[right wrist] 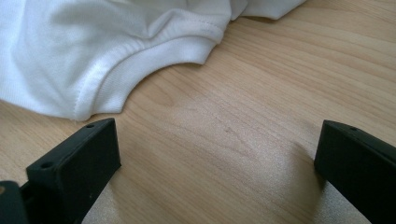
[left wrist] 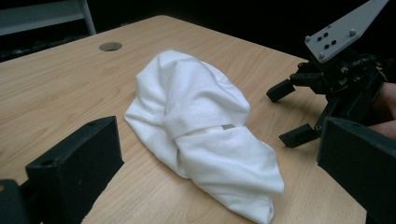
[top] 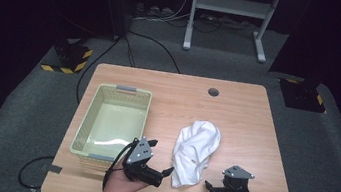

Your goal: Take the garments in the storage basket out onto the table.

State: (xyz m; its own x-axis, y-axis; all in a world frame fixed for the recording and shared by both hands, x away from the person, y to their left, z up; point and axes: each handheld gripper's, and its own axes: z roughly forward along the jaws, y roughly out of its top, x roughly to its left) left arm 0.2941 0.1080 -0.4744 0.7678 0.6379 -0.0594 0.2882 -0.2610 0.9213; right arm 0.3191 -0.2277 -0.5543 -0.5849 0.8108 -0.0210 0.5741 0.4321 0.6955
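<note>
Both tongs, left gripper and right gripper, are gaping wide on either side of the crumpled white cloth lying mid-table (beside the basket), probably lining up to pinch its near edge

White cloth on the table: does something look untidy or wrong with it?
The white cloth lies crumpled in a bunched heap on the table, not flat or folded, beside the basket. I see no stain or tear.

Both my tools, the left tool and the right tool, are matte black with blocky square-ended jaws, a grey three-cornered plate dotted with screws on top, and a trailing black cable.
</note>
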